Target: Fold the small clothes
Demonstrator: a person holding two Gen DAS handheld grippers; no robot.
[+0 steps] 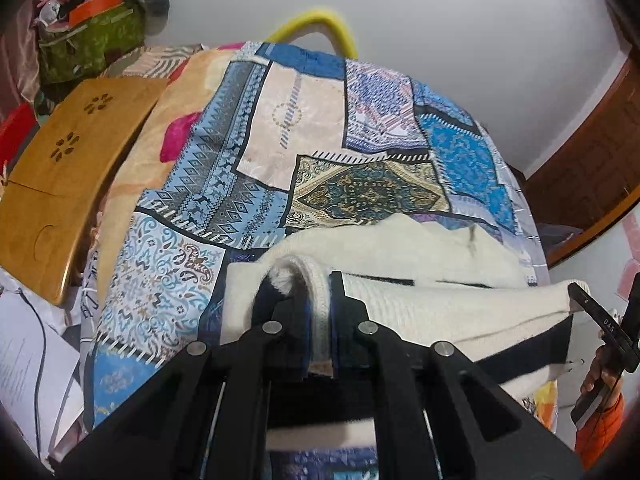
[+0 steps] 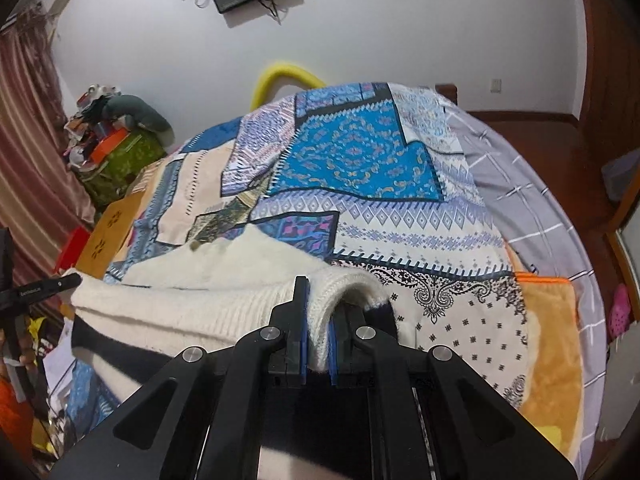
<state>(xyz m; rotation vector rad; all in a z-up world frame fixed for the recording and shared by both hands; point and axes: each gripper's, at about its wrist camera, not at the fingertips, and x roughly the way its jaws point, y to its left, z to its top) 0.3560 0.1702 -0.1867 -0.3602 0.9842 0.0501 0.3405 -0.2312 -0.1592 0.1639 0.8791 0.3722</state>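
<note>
A cream knitted sweater point(image 1: 440, 304) with a dark band lies on the patchwork bedspread point(image 1: 256, 152). My left gripper point(image 1: 316, 300) is shut on its left edge, knit bunched between the fingers. My right gripper point(image 2: 320, 312) is shut on the sweater's point(image 2: 192, 300) right edge. The held edge is stretched between the two grippers and raised a little above the bed, with the rest of the sweater resting behind it. Each gripper shows at the side of the other's view: the right one point(image 1: 600, 316) and the left one point(image 2: 40, 286).
A wooden lap tray point(image 1: 64, 184) sits on the bed's left side. A green box with clutter point(image 2: 116, 160) stands at the far left. A yellow foam tube point(image 2: 280, 76) arches behind the bed. An orange blanket point(image 2: 552, 344) and grey sheet point(image 2: 532, 200) lie right.
</note>
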